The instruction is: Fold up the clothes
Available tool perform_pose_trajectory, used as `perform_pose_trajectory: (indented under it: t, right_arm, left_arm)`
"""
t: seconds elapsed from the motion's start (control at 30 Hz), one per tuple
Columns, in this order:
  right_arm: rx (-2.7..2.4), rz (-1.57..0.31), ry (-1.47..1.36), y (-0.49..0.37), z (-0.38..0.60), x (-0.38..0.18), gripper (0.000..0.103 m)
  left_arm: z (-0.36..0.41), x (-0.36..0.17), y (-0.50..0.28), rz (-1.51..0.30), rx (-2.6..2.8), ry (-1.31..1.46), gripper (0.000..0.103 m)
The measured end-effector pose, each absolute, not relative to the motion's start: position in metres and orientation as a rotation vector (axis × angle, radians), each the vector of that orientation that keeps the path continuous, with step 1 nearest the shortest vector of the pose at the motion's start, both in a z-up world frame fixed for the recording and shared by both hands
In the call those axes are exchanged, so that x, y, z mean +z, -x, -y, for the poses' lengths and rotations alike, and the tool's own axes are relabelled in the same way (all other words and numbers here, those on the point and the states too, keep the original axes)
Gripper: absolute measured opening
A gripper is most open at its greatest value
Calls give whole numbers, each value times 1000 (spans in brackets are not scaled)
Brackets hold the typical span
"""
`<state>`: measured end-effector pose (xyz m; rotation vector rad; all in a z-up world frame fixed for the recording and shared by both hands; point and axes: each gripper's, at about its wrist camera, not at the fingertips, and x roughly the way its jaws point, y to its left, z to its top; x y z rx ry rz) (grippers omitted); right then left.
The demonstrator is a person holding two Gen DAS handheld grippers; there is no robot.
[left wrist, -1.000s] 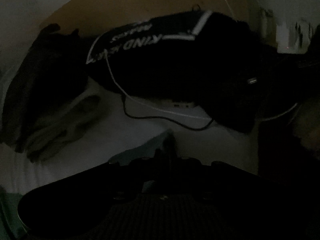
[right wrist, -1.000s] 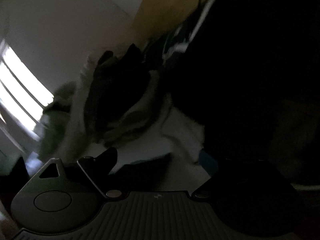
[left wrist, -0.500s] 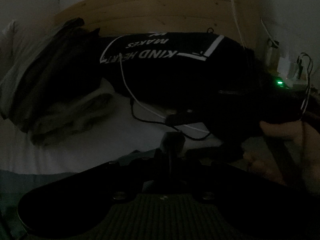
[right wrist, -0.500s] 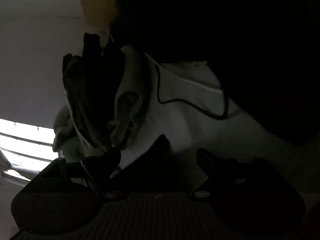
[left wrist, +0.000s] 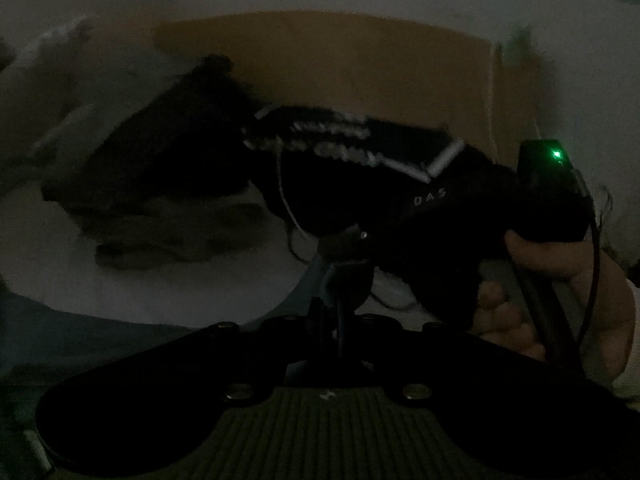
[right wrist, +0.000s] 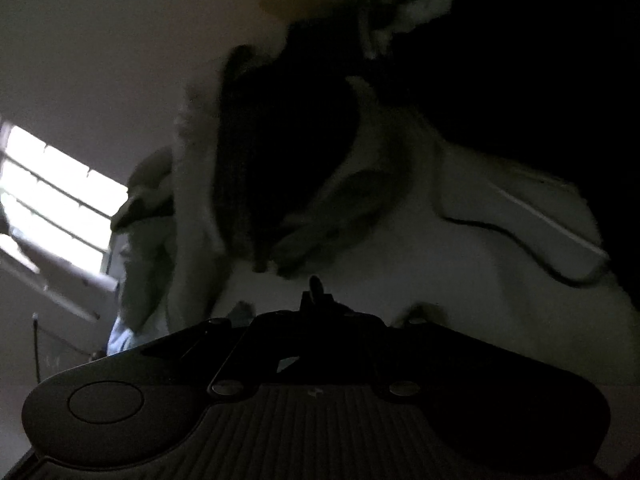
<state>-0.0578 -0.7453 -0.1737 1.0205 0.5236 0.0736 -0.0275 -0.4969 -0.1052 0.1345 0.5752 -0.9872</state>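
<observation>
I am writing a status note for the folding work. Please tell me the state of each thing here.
left gripper: jaws shut.
right gripper: jaws just closed, now shut, nothing seen between them.
black printed garment: crumpled, unfolded.
dark clothes pile: heaped, unfolded.
green light: lit.
black cable: loose on the white sheet.

the left gripper (left wrist: pixel 344 276) is black, with a ribbed grey plate and round silver screws at its base. the right gripper (right wrist: pixel 316 284) looks alike, with a round disc on one side. on the right gripper's body glows a small green light (left wrist: pixel 556 155).
</observation>
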Motion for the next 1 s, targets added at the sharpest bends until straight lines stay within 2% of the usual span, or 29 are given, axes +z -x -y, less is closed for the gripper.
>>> perform_pose_trajectory:
  t: [0.3, 0.47, 0.8, 1.0]
  right_arm:
    - [168, -500, -882, -14, 663, -91, 3]
    - [232, -500, -788, -70, 592, -52, 3]
    - [416, -547, -677, -172, 432, -14, 3]
    - [561, -605, -555, -222, 317, -9, 3]
  left_arm:
    - [411, -69, 0, -431, -893, 56, 9]
    - [356, -63, -33, -416, -791, 203, 9]
    - [213, -62, -92, -361, -533, 442, 9]
    - [124, -81, -114, -374, -366, 532, 10]
